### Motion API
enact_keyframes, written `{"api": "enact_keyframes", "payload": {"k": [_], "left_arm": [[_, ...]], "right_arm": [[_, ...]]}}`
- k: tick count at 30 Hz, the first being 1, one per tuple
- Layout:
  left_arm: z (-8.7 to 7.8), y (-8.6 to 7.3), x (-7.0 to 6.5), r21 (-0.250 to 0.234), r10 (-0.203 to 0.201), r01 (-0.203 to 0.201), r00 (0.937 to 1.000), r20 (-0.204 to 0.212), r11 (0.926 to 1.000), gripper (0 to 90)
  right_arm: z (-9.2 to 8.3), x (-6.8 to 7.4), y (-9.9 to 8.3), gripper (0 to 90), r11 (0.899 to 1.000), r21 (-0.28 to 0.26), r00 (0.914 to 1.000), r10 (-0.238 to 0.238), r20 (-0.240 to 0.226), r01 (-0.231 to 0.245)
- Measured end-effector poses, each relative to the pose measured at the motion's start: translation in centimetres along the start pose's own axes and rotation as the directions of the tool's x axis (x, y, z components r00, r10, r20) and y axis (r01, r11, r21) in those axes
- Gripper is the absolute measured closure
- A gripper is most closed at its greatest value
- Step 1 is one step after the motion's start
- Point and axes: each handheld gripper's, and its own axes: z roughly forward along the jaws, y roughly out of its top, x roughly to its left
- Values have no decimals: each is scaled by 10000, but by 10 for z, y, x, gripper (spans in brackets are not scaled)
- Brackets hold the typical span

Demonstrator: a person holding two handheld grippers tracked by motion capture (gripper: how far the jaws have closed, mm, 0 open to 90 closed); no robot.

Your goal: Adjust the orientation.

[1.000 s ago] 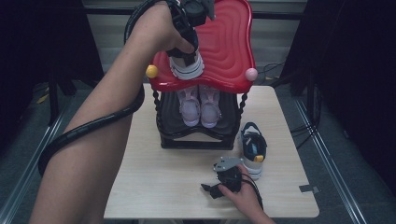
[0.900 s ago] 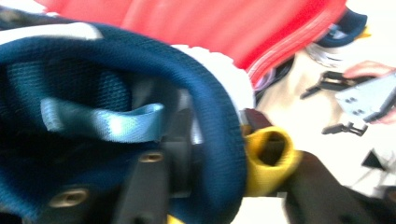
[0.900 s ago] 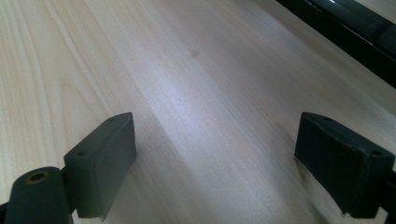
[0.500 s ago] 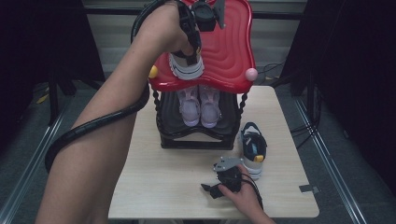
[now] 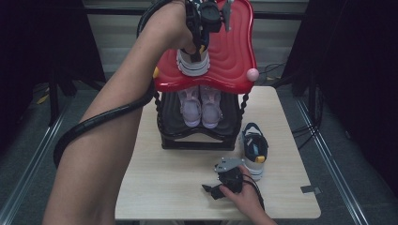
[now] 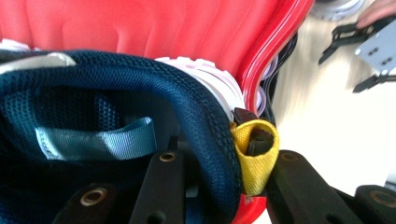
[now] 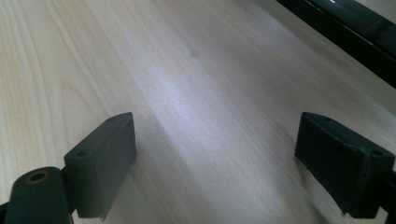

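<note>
A navy sneaker (image 5: 192, 65) with a white sole stands on the wavy red top (image 5: 230, 56) of a shoe rack. My left gripper (image 5: 199, 48) reaches down onto its heel. In the left gripper view the jaws have just been closing and now pinch the padded heel collar (image 6: 205, 121) of the sneaker (image 6: 93, 93). One jaw is inside the sneaker and the other outside by the yellow pull tab (image 6: 254, 158), so my left gripper (image 6: 224, 172) is shut on it. Its mate (image 5: 253, 147) lies on the table. My right gripper (image 5: 213, 190) (image 7: 224, 158) rests open beside that sneaker, holding nothing.
A pair of pink sneakers (image 5: 202, 105) sits on the black lower shelf (image 5: 197, 138) under the red top. The light wooden table (image 5: 159, 187) has bare room at the front left. A cable trails from the left forearm. Dark floor surrounds the table.
The left hand has shifted slightly to the right above the sneaker's heel. The sneaker stays on the red top. The right gripper has not moved.
</note>
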Motion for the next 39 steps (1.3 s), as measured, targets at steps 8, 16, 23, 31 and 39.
{"api": "enact_keyframes", "payload": {"k": [8, 16, 23, 31, 39], "left_arm": [[-2, -6, 3, -103, -398, 397, 9991, -113, 9992, 696], [-1, -13, 3, -189, -1037, 1030, 9938, -403, 9945, 552], [-3, -17, 4, -573, -2059, 2039, 9780, -321, 9773, 437], [-3, -17, 3, -709, -2402, 2382, 9705, -212, 9686, 400], [-4, -17, 3, -682, -2664, 2652, 9638, -87, 9618, 387]], "right_arm": [[0, 0, 0, 120, 10000, 2, 10000, -5, -5, 5], [0, 0, 0, 119, 10000, -30, 10000, -22, -19, 22], [1, -1, 0, 119, 10000, -26, 10000, -75, -48, 75], [1, 0, 0, 119, 10000, -37, 10000, -53, -41, 53], [1, -1, 0, 119, 10000, -38, 10000, -61, -40, 61]]}}
